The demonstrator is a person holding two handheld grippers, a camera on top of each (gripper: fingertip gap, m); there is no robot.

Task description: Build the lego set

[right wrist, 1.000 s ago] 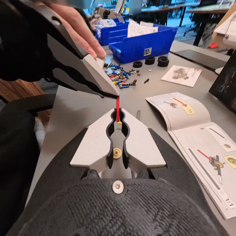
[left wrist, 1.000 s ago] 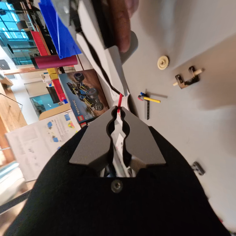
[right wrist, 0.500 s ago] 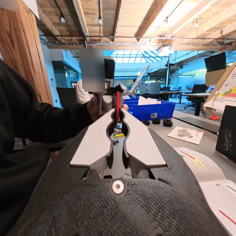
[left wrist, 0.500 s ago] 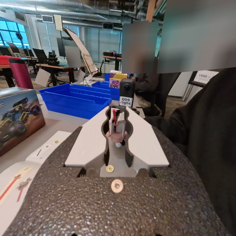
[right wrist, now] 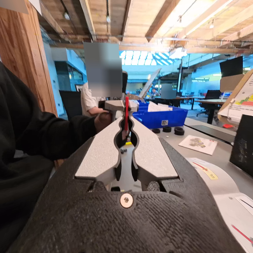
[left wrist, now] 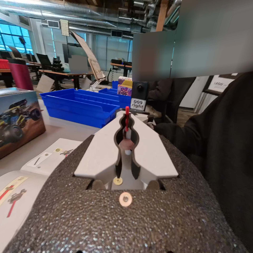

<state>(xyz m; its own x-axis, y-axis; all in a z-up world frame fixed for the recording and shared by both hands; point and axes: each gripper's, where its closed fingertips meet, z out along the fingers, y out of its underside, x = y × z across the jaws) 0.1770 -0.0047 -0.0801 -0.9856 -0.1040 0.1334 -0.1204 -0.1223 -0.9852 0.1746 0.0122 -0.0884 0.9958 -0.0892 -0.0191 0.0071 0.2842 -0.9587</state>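
Observation:
A thin red axle [left wrist: 127, 117] stands upright in the air between my two grippers, which face each other. My left gripper [left wrist: 127, 116] is shut on the axle, whose top sticks out above the fingertips. My right gripper [right wrist: 126, 118] is shut on the same red axle [right wrist: 126, 113] lower down. In the right wrist view the left gripper's grey fingers [right wrist: 113, 106] close around the axle's upper part. In the left wrist view the right gripper's body [left wrist: 139, 95] and a hand show just behind the axle.
A tan gear [left wrist: 118, 181] lies on the grey table below my left gripper. An open instruction booklet [left wrist: 41, 157], a set box [left wrist: 17, 120] and blue bins [left wrist: 82, 105] stand left. Black tyres [right wrist: 167, 129], a leaflet [right wrist: 198, 144] and loose pieces [right wrist: 128, 143] lie ahead. The grippers are tip to tip, or close to it.
Both grippers rose from pointing down at the table to level, facing each other. My left gripper opened, leaving the axle to the right gripper, then shut on it again.

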